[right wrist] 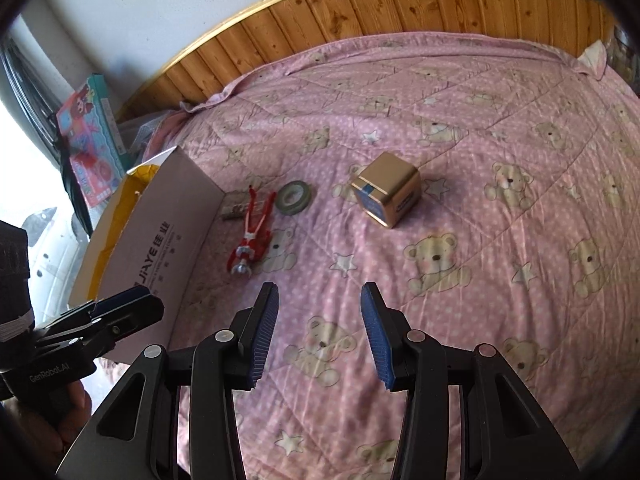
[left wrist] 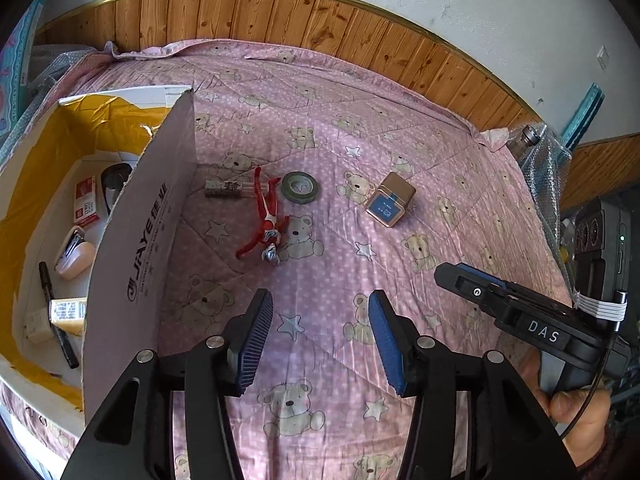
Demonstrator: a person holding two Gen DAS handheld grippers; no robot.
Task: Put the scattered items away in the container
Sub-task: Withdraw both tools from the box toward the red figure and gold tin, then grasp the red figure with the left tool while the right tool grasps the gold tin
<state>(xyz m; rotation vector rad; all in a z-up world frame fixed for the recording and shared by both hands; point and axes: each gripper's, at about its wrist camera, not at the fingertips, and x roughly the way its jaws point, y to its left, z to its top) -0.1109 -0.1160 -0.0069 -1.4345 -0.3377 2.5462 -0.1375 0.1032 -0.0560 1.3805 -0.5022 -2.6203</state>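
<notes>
Both empty, jaws apart, the left hand-held gripper (left wrist: 320, 336) and right hand-held gripper (right wrist: 320, 332) hover short of the red figure (left wrist: 264, 220) lying just beside the cardboard box (left wrist: 136, 240), apparently poised to collect it.

Ahead of the left tongs (left wrist: 320, 336) the pink bear-print quilt (left wrist: 360, 128) lies bare up to 12 o'clock. At 9 o'clock the tall white cardboard box wall (left wrist: 140, 248) blocks the way. At 11 o'clock the red toy figure (left wrist: 266, 216), grey tape roll (left wrist: 302, 187) and small clear tube (left wrist: 224, 189) crowd together just beside that wall. The gold cube box (left wrist: 390, 199) stands alone at 1 o'clock, with open quilt all round it. The right tongs (left wrist: 480, 280) sit at 3 o'clock.
</notes>
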